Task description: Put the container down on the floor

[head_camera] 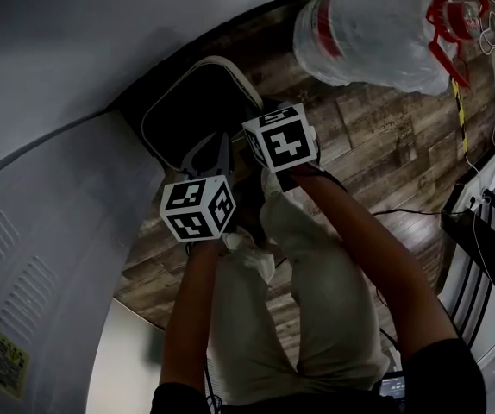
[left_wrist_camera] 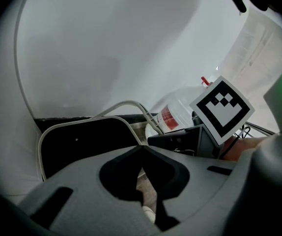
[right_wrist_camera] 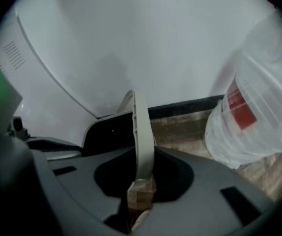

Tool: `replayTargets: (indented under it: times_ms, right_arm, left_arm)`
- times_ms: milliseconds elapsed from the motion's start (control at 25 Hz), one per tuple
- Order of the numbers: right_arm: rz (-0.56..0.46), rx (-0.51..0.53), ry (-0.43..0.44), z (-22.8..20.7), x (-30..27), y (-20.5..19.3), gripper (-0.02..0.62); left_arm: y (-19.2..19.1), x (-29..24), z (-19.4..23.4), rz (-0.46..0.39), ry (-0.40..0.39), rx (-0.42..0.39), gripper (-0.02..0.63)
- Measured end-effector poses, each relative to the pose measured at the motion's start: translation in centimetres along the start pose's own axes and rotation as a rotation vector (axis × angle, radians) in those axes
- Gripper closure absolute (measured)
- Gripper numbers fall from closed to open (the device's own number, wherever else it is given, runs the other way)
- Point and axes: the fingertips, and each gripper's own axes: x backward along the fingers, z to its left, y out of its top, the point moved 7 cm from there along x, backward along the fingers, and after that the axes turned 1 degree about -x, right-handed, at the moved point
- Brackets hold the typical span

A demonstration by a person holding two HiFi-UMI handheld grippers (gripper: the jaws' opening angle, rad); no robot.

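Observation:
The container (head_camera: 187,110) is a dark bin with a pale rim, low over the wooden floor (head_camera: 385,145) beside a white curved wall. Its beige handle (right_wrist_camera: 142,132) rises up between the jaws of my right gripper (right_wrist_camera: 140,183), which is shut on it. My left gripper (left_wrist_camera: 141,149) has its jaws closed together right at the bin's pale rim (left_wrist_camera: 126,127). In the head view both marker cubes, left (head_camera: 197,207) and right (head_camera: 280,138), sit side by side just in front of the bin and hide the fingertips. I cannot tell whether the bin's bottom touches the floor.
A big clear water jug (head_camera: 368,28) with a red label and red carrier lies on the floor to the right of the bin. A white panel (head_camera: 40,257) curves along the left. The person's legs (head_camera: 316,317) are below, with cables and a rack (head_camera: 489,214) at right.

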Motion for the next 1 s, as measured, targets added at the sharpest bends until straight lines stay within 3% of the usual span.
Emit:
replayTargets:
  times_ms: [520,1000]
  right_arm:
    - [0.056,-0.081,0.001,-3.8,-2.2,-2.4,0.465]
    - [0.079,-0.166,-0.035,-4.4,-1.0,-3.3,0.462]
  left_arm:
    - [-0.5,-2.8,0.1,0.025,-0.027,-0.025,0.592]
    - [-0.3,-2.4,-0.3,0.053,-0.034,-0.028,0.592]
